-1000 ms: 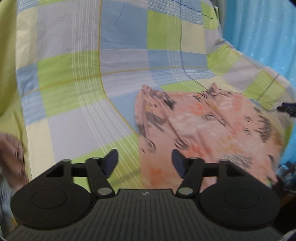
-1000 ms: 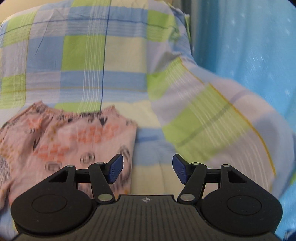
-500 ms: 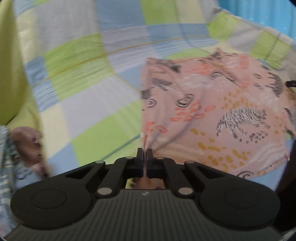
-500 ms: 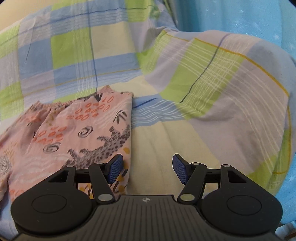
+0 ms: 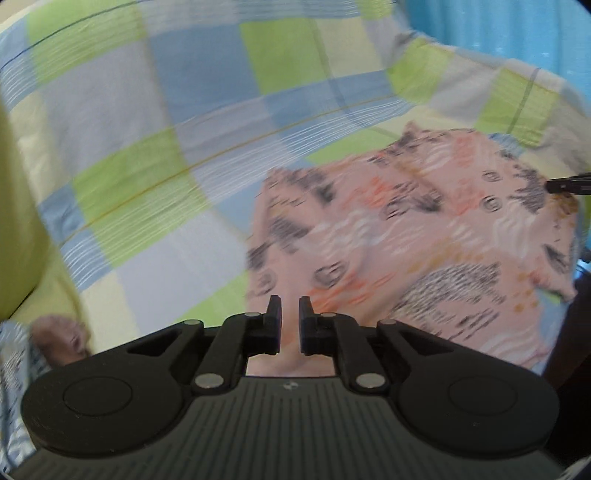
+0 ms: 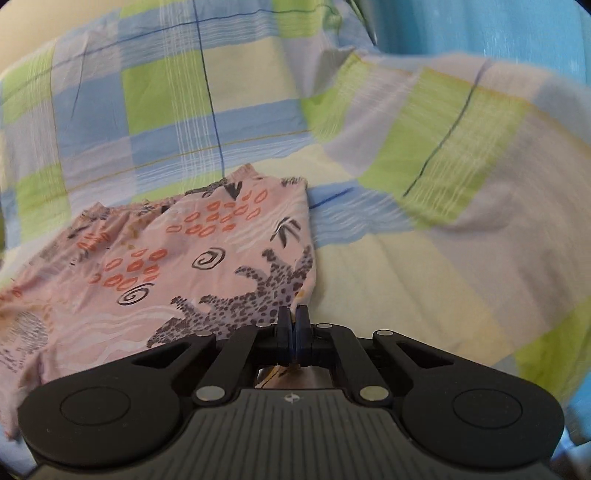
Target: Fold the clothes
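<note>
Meanwhile, a pink patterned garment (image 6: 159, 273), printed with spotted animals, spirals and orange ovals, is lying spread across a checked sheet (image 6: 424, 155) of green, blue and pale yellow squares that is covering a soft, humped surface. Seen from the right wrist camera, the right gripper (image 6: 294, 325) is pinching the near right corner of the cloth, its blue pads pressed together with only a sliver of fabric between them, and the garment is stretching away to the left and far side. Seen from the left wrist camera, which is blurred, the left gripper (image 5: 287, 321) is sitting over the near left edge of the same garment (image 5: 424, 236) with its fingers a narrow gap apart; pink cloth is showing through the gap, but whether any of it is caught between the pads cannot be told. At the far right of that view a dark tip (image 5: 569, 184) is reaching in over the garment's right side. A blue curtain (image 6: 480, 26) is hanging behind the sheet, and at the lower left of the left view a blurred hand (image 5: 61, 336) is showing beside a pale printed sleeve (image 5: 14, 354).
</note>
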